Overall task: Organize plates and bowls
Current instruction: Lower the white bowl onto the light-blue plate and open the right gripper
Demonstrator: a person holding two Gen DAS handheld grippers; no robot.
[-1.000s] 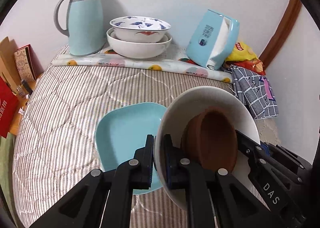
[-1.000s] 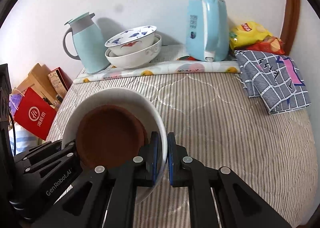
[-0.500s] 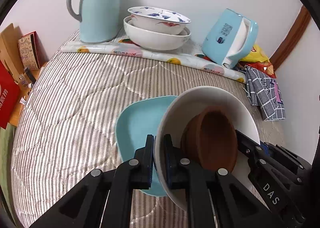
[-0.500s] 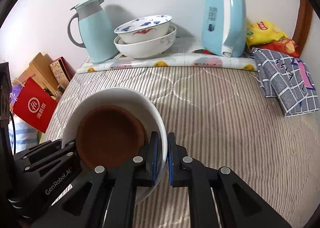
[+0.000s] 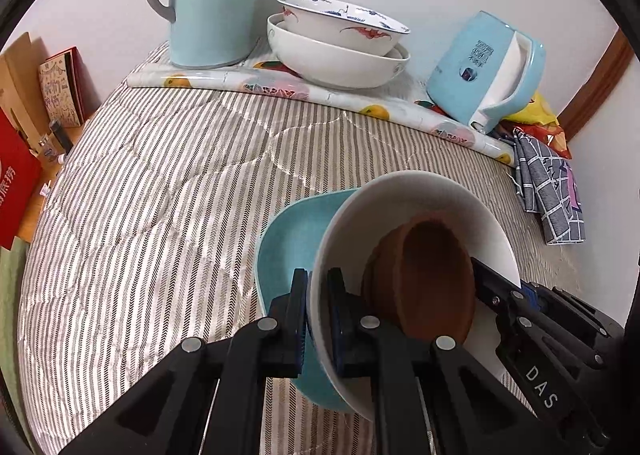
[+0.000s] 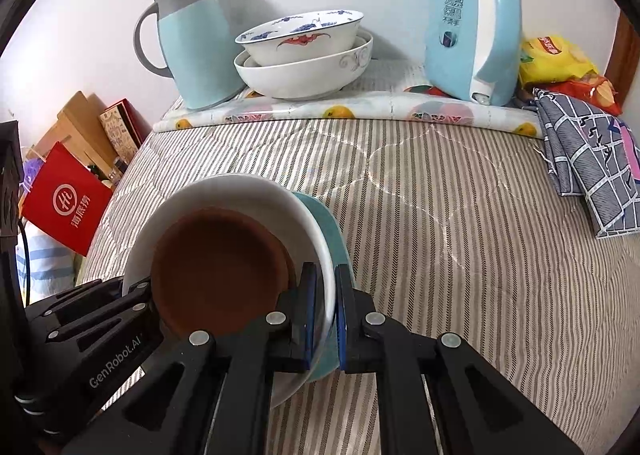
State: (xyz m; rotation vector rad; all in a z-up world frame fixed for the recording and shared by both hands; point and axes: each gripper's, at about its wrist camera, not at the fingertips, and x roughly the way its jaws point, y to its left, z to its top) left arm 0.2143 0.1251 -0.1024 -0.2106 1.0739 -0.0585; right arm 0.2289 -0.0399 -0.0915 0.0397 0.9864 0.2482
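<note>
Striped bed (image 6: 460,255) lies mostly bare ahead of me. My left gripper (image 5: 318,311) and right gripper (image 6: 328,311) have jaws pinching opposite rims of the white bowl (image 5: 420,195) holding a brown dish (image 6: 220,267), above the teal plate (image 5: 288,239).

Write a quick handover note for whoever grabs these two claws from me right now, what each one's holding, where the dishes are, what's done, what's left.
Left claw: shut on the near-left rim of the white bowl.
Right claw: shut on the opposite rim of that bowl.
A brown dish sits inside the bowl; both are held just over the teal plate on the striped quilt.
Two patterned bowls are already nested at the back, between the jug and the kettle.
Left: lower the bowl onto the teal plate, then release both claws.
</note>
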